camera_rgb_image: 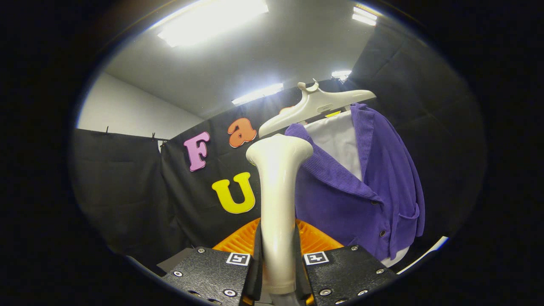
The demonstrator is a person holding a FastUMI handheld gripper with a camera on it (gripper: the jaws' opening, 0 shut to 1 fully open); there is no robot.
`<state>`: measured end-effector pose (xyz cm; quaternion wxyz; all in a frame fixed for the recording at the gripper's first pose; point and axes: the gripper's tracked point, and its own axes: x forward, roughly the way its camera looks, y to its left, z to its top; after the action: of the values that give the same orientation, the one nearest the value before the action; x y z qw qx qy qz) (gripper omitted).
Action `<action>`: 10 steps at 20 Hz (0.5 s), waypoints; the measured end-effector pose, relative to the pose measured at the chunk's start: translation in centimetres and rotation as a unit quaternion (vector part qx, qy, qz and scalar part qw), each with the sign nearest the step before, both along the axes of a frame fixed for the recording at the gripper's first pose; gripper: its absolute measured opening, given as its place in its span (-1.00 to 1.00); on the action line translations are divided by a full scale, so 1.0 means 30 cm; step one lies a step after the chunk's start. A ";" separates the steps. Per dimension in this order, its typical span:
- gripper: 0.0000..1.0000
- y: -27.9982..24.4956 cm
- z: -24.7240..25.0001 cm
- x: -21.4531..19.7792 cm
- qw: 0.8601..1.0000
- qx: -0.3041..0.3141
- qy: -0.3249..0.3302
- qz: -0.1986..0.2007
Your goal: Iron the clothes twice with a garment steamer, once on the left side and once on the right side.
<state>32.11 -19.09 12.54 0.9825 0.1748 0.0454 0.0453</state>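
Both fingers (pixel 250 272) were clamped on steamer (pixel 278 191); I'd have kept its head flat against purple cardigan (pixel 382 187).

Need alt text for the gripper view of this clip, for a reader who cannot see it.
The gripper is shut on the white handle of a garment steamer, whose head points up toward a purple jacket. The jacket hangs over a white shirt on a white hanger, beyond the fingers and apart from the steamer head.

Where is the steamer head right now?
In the gripper view, the steamer stands clamped in the claw, its head just left of the purple cardigan.
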 end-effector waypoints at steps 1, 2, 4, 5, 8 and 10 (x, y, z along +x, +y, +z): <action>-0.38 -0.017 -0.013 0.024 1.000 -0.001 0.006 -0.007; -0.37 -0.030 -0.032 0.041 1.000 0.002 0.016 -0.014; -0.37 -0.031 -0.078 0.053 0.999 0.008 0.034 -0.015; -0.37 -0.029 -0.104 0.050 0.999 0.012 0.043 -0.014; -0.37 -0.031 -0.192 0.039 0.998 0.016 0.065 -0.017; -0.37 -0.039 -0.255 0.022 0.996 0.025 0.085 -0.021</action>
<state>32.77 -20.26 4.91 0.9711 0.2035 0.1240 0.0112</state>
